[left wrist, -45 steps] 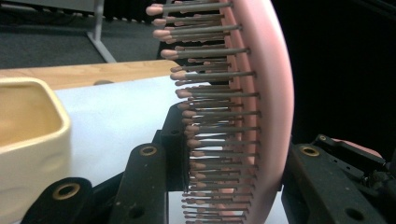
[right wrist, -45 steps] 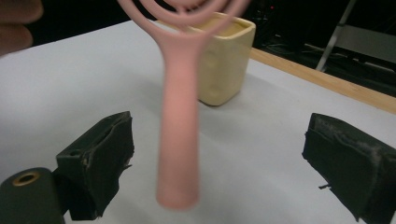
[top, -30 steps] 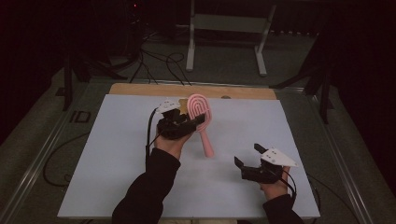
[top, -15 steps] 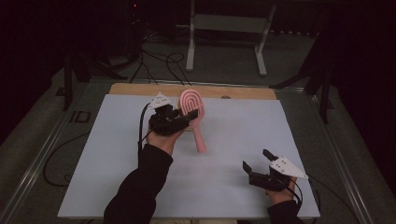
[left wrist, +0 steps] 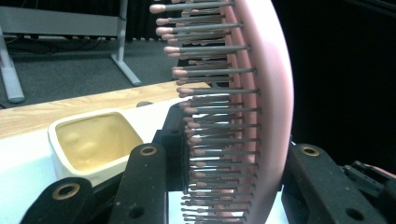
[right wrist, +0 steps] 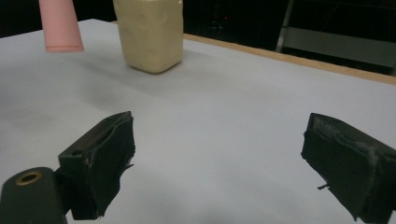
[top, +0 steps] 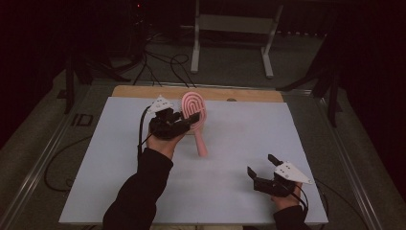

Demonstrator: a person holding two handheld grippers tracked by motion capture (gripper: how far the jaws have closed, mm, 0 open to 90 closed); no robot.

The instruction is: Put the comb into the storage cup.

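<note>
Hairbrush [top: 195, 115] now nearer table's [top: 335, 158] far edge, clamped in left gripper [top: 184, 122]; right gripper [top: 261, 167] wide open, empty.

i'm looking over a pale table [top: 335, 158] with a wooden far edge [top: 143, 91], grey floor [top: 230, 62] beyond carrying loose cables [top: 158, 60] and a metal stand [top: 234, 24]; surroundings are lying dark.

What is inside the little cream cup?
The cream cup looks empty: its yellowish inner walls and bumpy bottom show. The left tool, holding the pink hairbrush, covers its near corner.
</note>
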